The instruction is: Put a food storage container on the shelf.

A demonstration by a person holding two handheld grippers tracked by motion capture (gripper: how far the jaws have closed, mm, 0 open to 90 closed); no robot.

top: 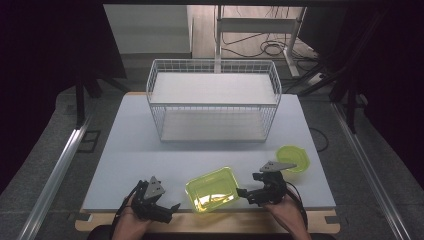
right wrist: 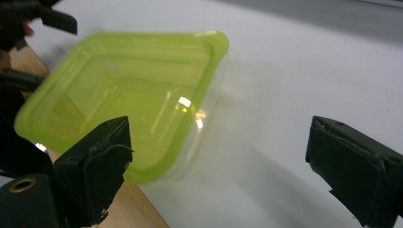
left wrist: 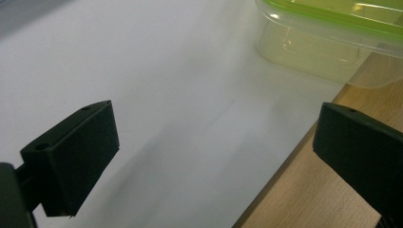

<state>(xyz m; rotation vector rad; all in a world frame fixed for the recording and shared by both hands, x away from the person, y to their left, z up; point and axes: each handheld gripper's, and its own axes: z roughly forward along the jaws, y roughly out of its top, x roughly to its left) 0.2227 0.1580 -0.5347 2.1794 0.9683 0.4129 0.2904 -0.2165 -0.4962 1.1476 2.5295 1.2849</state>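
The green-lidded box [left wrist: 332, 42] is cut off by the top and right edges in the left gripper view (its far side unseen), and its near corner blurs in the right gripper view.

A square-ish clear container [top: 212, 190] with a lime-green lid snapped on sits upright at the near edge of the white surface [top: 130, 150], turned slightly askew, one corner seemingly past the edge. It looks empty, though glare blurs the inside.

Wire rack [top: 213, 100], round green lid [top: 293, 158]
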